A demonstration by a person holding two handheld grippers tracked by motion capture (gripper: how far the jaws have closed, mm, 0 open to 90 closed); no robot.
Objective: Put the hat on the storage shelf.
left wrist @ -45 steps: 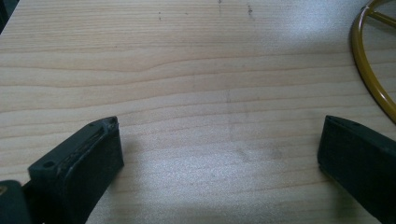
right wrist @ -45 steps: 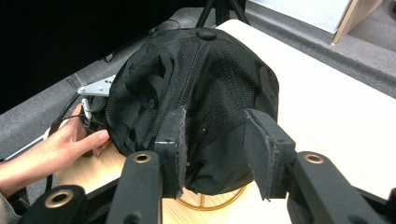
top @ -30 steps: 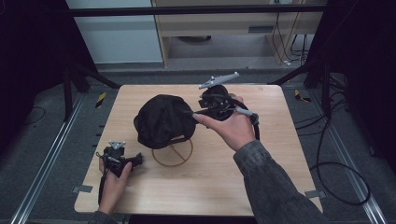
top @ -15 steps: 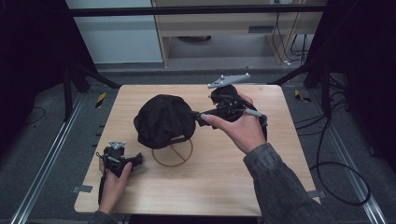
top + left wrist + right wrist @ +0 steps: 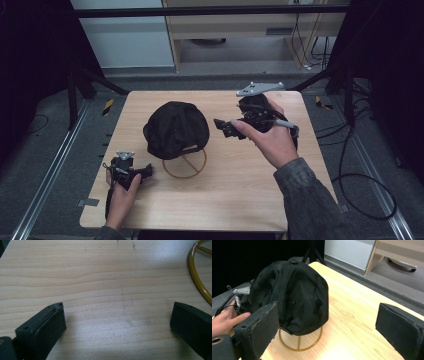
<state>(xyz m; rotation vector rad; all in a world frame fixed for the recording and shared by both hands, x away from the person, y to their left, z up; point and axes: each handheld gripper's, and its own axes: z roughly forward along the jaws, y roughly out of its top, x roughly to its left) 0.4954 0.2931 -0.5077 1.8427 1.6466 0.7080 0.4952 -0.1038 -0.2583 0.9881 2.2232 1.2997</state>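
Note:
A black cap (image 5: 175, 129) rests on a gold wire stand (image 5: 186, 164) in the middle of the wooden table (image 5: 225, 200). My right gripper (image 5: 223, 128) hovers just right of the cap, open, jaws pointing at it with nothing between them. In the right gripper view the cap (image 5: 294, 295) and the stand's ring (image 5: 299, 345) lie ahead of the open right gripper (image 5: 328, 312). My left gripper (image 5: 145, 172) rests low at the front left, open and empty. The left gripper view has my left gripper (image 5: 117, 310) over bare wood, the ring (image 5: 197, 277) at right.
The person's left hand (image 5: 227, 321) and its gripper show beyond the cap. Black frame legs (image 5: 80, 85) stand off the table's far corners, and a cable (image 5: 350, 200) trails on the floor at right. Bare wood lies in front of the stand.
The right gripper has drawn a little to the right, away from the cap, still open. The left gripper and the cap have not moved.

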